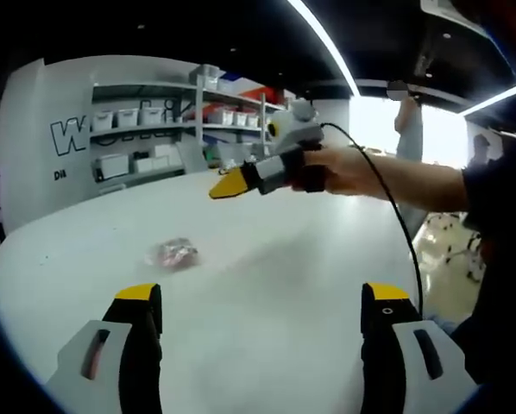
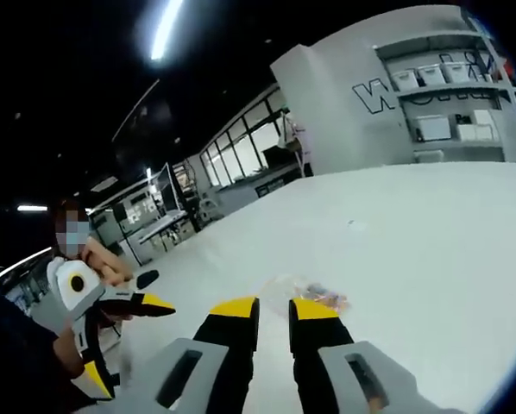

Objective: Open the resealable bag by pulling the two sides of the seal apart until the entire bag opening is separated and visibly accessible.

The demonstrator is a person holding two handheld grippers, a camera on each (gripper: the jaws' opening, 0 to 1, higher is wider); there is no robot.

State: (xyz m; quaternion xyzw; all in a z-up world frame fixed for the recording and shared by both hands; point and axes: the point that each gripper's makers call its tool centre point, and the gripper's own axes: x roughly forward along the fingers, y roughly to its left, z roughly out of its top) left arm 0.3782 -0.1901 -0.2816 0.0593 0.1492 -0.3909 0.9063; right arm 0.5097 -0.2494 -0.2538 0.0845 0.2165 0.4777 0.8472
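The small clear resealable bag [image 1: 172, 254] is lying mid-surface [image 1: 284, 259]; the spread left gripper [image 1: 262, 306] and nearly closed, empty right gripper [image 2: 273, 312] are risking pinching both seal sides together.

The right gripper [image 2: 273, 312] rises from the bottom edge, its two yellow-tipped black jaws nearly closed, a narrow gap between them and nothing held. Just beyond the right jaw's tip lies the resealable bag [image 2: 314, 293] — clear, crumpled, with reddish contents — flat on the white table [image 2: 431, 241]. Well left of the bag, the left gripper [image 2: 150, 304] comes in, held by a hand [image 2: 68, 349]; its yellow tip points toward the bag, apart from it. Beyond the bag, past the table's far edge, stands a grey wall with shelves [image 2: 448, 95] carrying white bins.
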